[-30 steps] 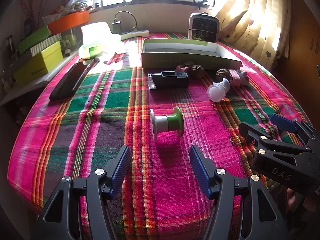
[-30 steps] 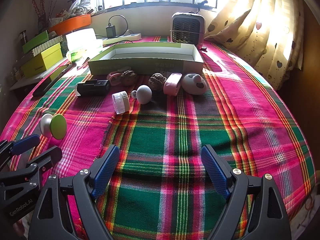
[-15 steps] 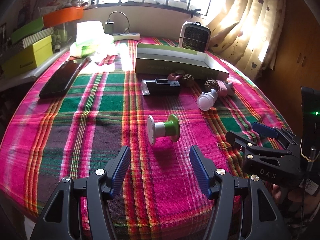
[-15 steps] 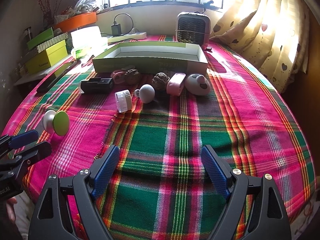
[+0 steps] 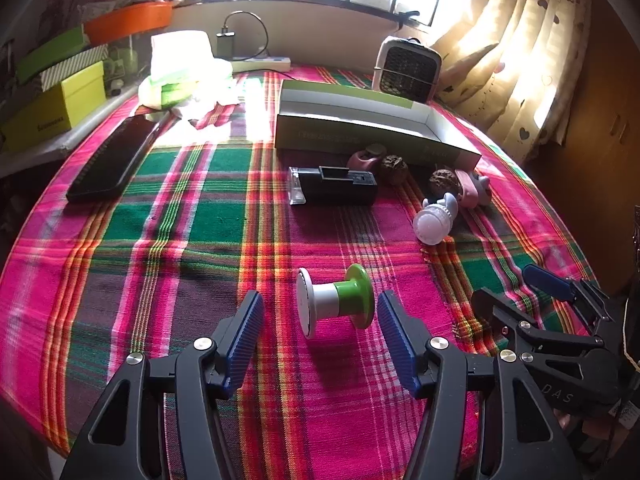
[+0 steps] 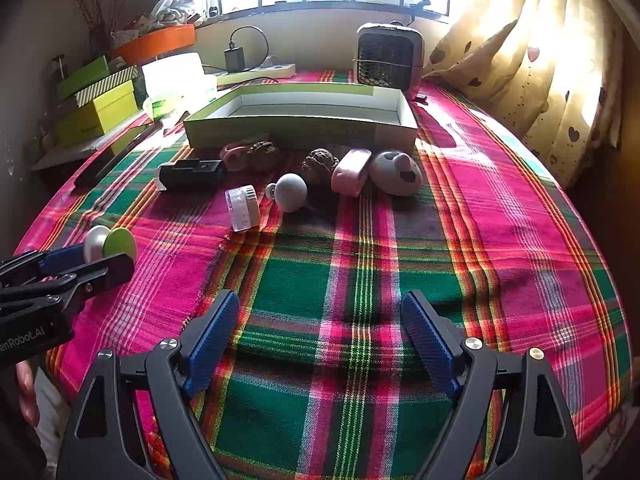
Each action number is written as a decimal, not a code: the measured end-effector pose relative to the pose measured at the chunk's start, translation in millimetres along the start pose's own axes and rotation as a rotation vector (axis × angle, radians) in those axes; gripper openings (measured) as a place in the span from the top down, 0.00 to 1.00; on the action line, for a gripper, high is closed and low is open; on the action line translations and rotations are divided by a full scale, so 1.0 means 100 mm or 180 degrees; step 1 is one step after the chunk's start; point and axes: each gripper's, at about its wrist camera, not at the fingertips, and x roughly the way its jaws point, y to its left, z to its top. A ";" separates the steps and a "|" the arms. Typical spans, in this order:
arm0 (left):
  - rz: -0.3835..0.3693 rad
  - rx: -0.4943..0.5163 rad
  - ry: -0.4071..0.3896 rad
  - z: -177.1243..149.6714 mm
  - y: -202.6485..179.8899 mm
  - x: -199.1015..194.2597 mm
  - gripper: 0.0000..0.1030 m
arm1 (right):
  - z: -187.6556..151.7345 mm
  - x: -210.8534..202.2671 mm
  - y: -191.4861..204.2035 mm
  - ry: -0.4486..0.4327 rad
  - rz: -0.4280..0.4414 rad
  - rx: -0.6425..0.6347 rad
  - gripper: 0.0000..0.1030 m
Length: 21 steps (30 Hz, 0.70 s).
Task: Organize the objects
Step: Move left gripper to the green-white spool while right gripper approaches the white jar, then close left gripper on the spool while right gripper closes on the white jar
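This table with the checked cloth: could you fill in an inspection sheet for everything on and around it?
Surface: round table under a pink-and-green plaid cloth.
Job's things: white-and-green spool-shaped plastic piece lying on its side; open shallow green cardboard box, empty inside; black rectangular device, two brown walnuts, pink and white trinkets in front of the box.
Clutter: black flat keyboard-like slab, bright white bags.
Claws: left claw closing, spool between its pads, untouched; right claw open, holding nothing.
Cables: black charger cable looping into a white power strip.
Surroundings: window, heart-print curtain, small heater, stacked boxes.
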 end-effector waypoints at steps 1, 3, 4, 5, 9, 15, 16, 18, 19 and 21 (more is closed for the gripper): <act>0.0031 0.0010 -0.0001 0.00 0.00 0.01 0.50 | 0.01 0.00 -0.01 0.0000 0.0026 -0.0004 0.19; 0.0054 0.0036 -0.0002 0.01 0.01 0.01 0.55 | 0.05 0.00 -0.01 -0.0033 0.0061 -0.0006 0.19; 0.0041 0.0033 -0.0002 0.02 0.01 0.01 0.56 | 0.06 0.00 -0.01 -0.0042 0.0070 -0.0008 0.19; 0.0028 0.0027 0.0004 0.02 0.02 0.02 0.59 | 0.09 0.00 0.00 -0.0076 0.0111 -0.0032 0.19; 0.0004 0.0044 -0.0003 0.04 0.03 0.03 0.62 | 0.17 0.02 0.06 -0.0118 0.0194 -0.0135 0.19; -0.0036 0.0073 -0.0014 0.07 0.02 0.05 0.65 | 0.31 0.09 0.16 -0.0125 0.0281 -0.0218 0.19; -0.0036 0.0082 -0.0012 0.07 0.02 0.06 0.65 | 0.33 0.11 0.17 -0.0121 0.0287 -0.0237 0.20; -0.0048 0.0083 -0.0008 0.09 0.02 0.07 0.65 | 0.36 0.17 0.20 -0.0072 0.0305 -0.0235 0.26; -0.0050 0.0085 -0.0007 0.09 0.02 0.08 0.65 | 0.37 0.20 0.20 -0.0037 0.0339 -0.0224 0.30; -0.0062 0.0076 -0.0008 0.10 0.03 0.08 0.65 | 0.40 0.25 0.21 0.0011 0.0392 -0.0215 0.33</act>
